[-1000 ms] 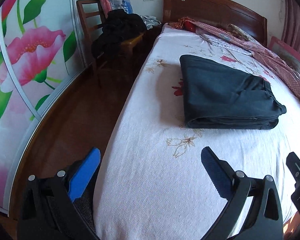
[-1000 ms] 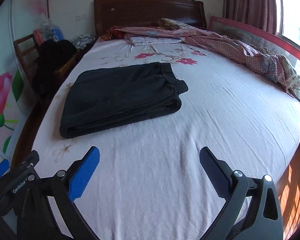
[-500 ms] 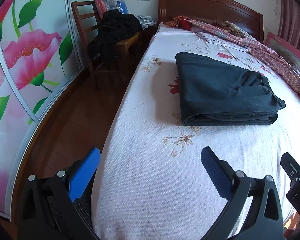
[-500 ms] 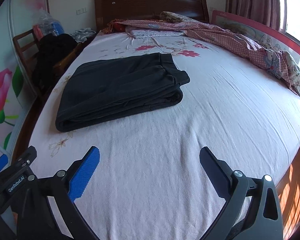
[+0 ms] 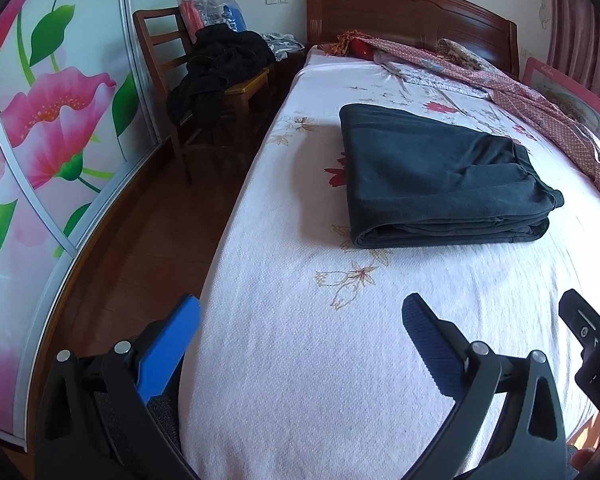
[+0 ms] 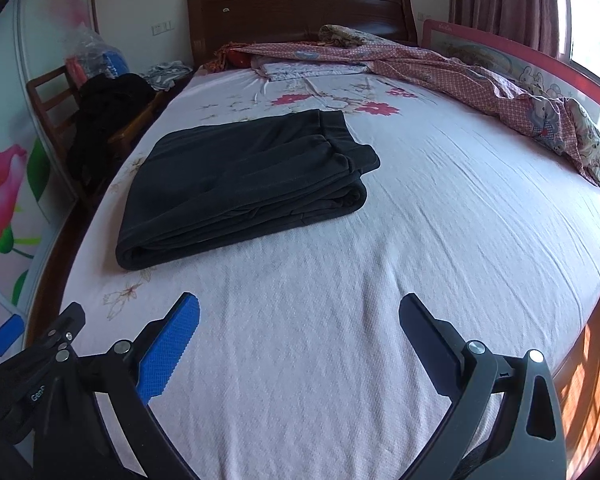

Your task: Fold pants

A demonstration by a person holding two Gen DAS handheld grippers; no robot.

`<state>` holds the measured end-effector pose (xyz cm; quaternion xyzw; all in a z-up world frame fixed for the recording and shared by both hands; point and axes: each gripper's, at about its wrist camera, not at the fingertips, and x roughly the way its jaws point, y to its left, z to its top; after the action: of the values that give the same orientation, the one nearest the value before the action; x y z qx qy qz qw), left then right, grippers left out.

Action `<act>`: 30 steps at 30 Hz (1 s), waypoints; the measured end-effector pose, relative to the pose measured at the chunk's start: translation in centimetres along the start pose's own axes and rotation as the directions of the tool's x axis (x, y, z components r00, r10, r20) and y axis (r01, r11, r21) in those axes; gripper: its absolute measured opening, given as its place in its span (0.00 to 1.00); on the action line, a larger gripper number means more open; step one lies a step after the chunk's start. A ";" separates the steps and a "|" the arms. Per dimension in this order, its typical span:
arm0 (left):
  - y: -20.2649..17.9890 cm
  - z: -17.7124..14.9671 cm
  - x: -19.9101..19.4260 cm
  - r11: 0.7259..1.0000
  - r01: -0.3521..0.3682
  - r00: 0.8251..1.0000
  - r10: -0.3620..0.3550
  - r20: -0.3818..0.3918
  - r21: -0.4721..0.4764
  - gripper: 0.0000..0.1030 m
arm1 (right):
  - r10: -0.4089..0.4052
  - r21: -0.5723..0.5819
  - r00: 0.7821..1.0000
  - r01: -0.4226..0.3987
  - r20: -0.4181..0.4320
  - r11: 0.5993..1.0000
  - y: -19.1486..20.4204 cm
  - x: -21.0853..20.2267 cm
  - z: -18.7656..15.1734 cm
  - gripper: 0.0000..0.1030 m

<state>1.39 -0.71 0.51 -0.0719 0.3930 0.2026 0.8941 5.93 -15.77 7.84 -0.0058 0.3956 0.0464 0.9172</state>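
Observation:
Dark pants (image 5: pixel 436 176) lie folded into a thick rectangle on the white flowered bed sheet (image 5: pixel 300 360), waistband toward the right. In the right wrist view the same folded pants (image 6: pixel 240 180) rest left of the bed's middle. My left gripper (image 5: pixel 300 320) hangs open near the bed's foot and left edge, well short of the pants, nothing between its blue fingers. My right gripper (image 6: pixel 299 318) is open too, over bare sheet, empty and apart from the pants. Part of the right gripper's body (image 5: pixel 592 340) shows at the left view's right edge.
A wooden chair (image 5: pixel 180 92) piled with dark clothes stands left of the bed by a flowered wardrobe door (image 5: pixel 40 128). A rumpled red patterned quilt (image 6: pixel 500 92) lies along the bed's head and right side. Wooden floor (image 5: pixel 140 232) runs beside the bed; headboard (image 6: pixel 300 8) at the far end.
Both grippers have drawn back and risen a little from the pants, which now look farther away. The pants have not moved. Both grippers stay open.

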 end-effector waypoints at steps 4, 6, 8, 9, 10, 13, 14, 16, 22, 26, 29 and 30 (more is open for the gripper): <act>-0.1 -0.1 0.0 1.000 0.001 1.000 -0.001 -0.002 0.005 0.98 | 0.001 -0.005 1.000 -0.001 -0.001 1.000 0.2 0.0 0.0 0.96; -0.1 -0.1 0.1 1.000 0.002 1.000 -0.002 -0.006 0.007 0.98 | 0.004 -0.002 1.000 -0.004 -0.003 1.000 0.1 0.1 0.0 0.96; -0.1 -0.1 0.1 1.000 0.002 1.000 -0.002 -0.007 0.007 0.98 | 0.007 -0.001 1.000 -0.007 -0.005 1.000 0.1 0.1 0.0 0.96; -0.1 -0.1 0.1 1.000 0.001 1.000 -0.001 -0.007 0.007 0.98 | 0.006 -0.001 1.000 -0.006 -0.006 1.000 0.0 0.2 0.0 0.96; -0.1 -0.1 0.1 1.000 0.001 1.000 -0.001 -0.009 0.007 0.98 | 0.006 -0.001 1.000 -0.006 -0.007 1.000 0.0 0.2 0.0 0.96; -0.2 -0.2 0.2 1.000 0.002 1.000 -0.002 -0.013 0.009 0.98 | 0.008 0.002 1.000 -0.008 -0.007 1.000 0.0 0.2 0.0 0.96; -0.2 -0.2 0.2 1.000 0.001 1.000 -0.001 -0.013 0.010 0.98 | 0.009 0.001 1.000 -0.009 -0.007 1.000 0.0 0.3 0.0 0.96; -0.3 -0.2 0.2 1.000 0.001 1.000 -0.001 -0.012 0.012 0.98 | 0.008 -0.001 1.000 -0.008 -0.007 1.000 0.0 0.3 0.0 0.96; -0.2 -0.2 0.2 1.000 0.003 1.000 -0.003 -0.015 0.013 0.98 | 0.013 0.001 1.000 -0.013 -0.008 1.000 0.2 0.3 -0.1 0.96; -0.2 -0.1 0.2 1.000 0.003 1.000 -0.003 -0.016 0.013 0.98 | 0.015 0.002 1.000 -0.015 -0.008 1.000 0.2 0.3 -0.1 0.96; -0.2 -0.1 0.2 1.000 0.002 1.000 -0.002 -0.016 0.015 0.98 | 0.014 0.002 1.000 -0.014 -0.009 1.000 0.2 0.3 -0.1 0.96; -0.2 -0.1 0.2 1.000 0.003 1.000 -0.002 -0.017 0.015 0.98 | 0.015 0.002 1.000 -0.015 -0.009 1.000 0.1 0.3 -0.1 0.96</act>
<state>1.54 -0.91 0.27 -0.0674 0.4019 0.1979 0.8915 6.04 -15.61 7.57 -0.0019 0.3999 0.0527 0.9150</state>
